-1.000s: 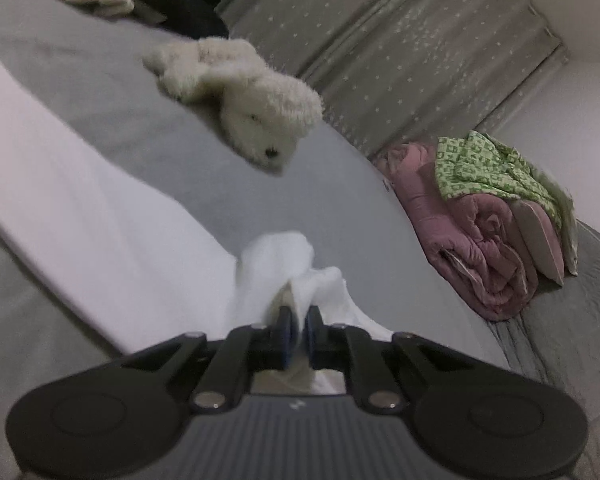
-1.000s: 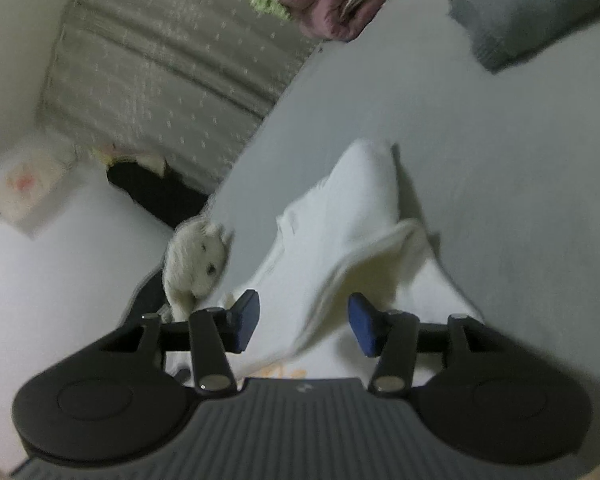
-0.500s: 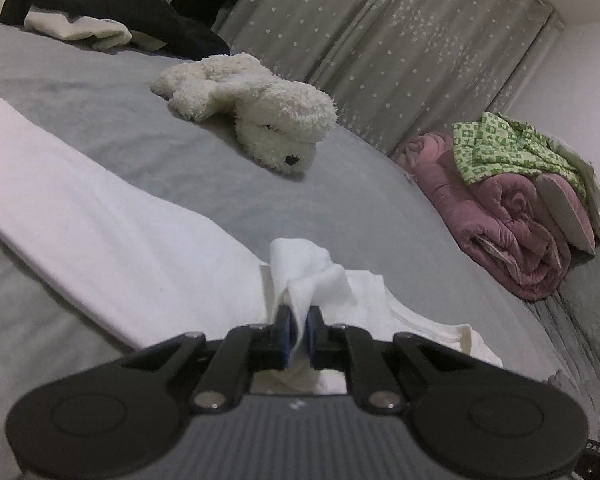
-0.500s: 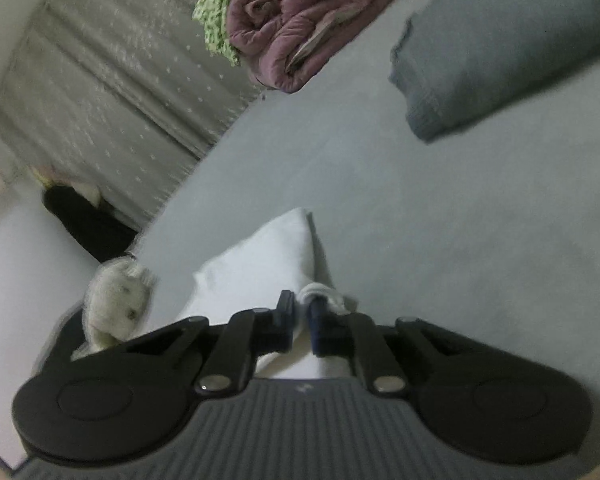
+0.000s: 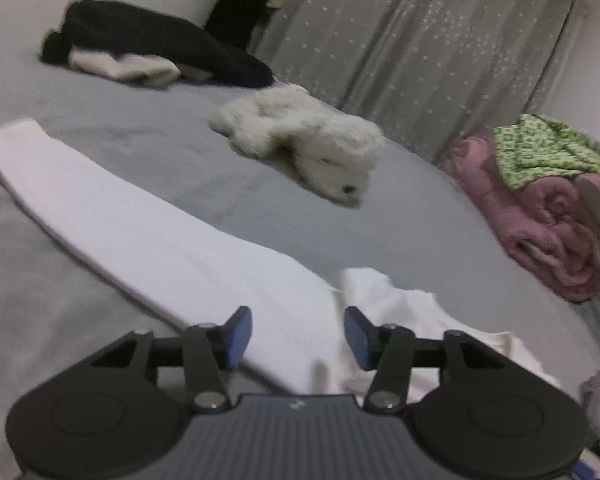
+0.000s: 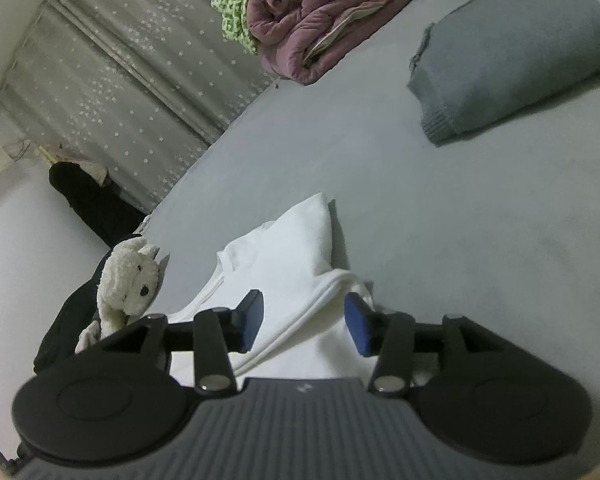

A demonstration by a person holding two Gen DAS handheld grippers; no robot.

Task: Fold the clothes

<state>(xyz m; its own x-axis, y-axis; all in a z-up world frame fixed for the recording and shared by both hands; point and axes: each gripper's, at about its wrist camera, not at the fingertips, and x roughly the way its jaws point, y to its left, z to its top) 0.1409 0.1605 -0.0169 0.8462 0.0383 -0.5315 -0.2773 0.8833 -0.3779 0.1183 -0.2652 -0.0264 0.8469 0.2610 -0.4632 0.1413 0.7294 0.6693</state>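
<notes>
A white garment (image 5: 148, 236) lies on the grey bed as a long folded strip, with a rumpled end near my left gripper (image 5: 298, 334). That gripper's jaws are opening; its blue pads stand apart above the cloth and press on nothing. In the right wrist view the same white garment (image 6: 296, 252) shows a folded corner and a hem that runs between the pads. My right gripper (image 6: 304, 324) hovers just above it, its jaws opening too, the pads clear of the fabric.
A white plush dog (image 5: 316, 144) lies on the bed beyond the garment. Black and cream clothes (image 5: 148, 52) are piled at the far left. A rolled pink quilt (image 5: 548, 232) with a green cloth sits right. A grey pillow (image 6: 520, 52) lies ahead of the right gripper. Curtains hang behind.
Both grippers were shut on folds of the white garment half a second ago and have let go. The left one has pulled up and back; the cloth now lies flat on the bed.
</notes>
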